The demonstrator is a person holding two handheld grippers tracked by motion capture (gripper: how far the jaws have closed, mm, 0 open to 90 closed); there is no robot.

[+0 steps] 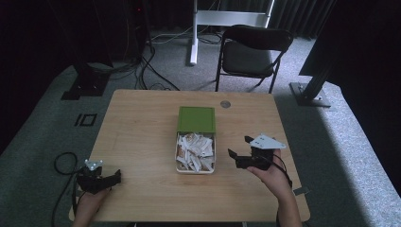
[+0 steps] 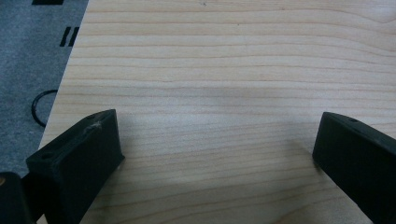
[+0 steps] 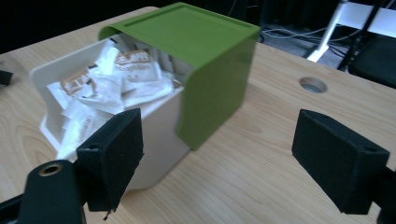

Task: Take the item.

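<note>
A white box (image 1: 196, 166) of paper sachets (image 1: 194, 150), its green lid (image 1: 196, 118) slid halfway back, stood mid-surface (image 1: 137, 137). The right tongs (image 1: 239, 152) were spread, empty, just beside the box. The left tongs (image 1: 115, 176) were spread over bare wood, well apart.

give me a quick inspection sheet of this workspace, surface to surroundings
Surface: light wooden table with a round grommet hole near the far edge.
Job's things: white box full of small paper packets; its green lid is slid back, covering only the far part.
Clutter: nothing seen.
Grippers: left tongs open over bare wood at the near left corner; right tongs open, just right of the box, holding nothing.
Cables: a black cable loop on the floor left of the table; more cables behind it.
Surroundings: grey carpet, black folding chair, white stand.
</note>
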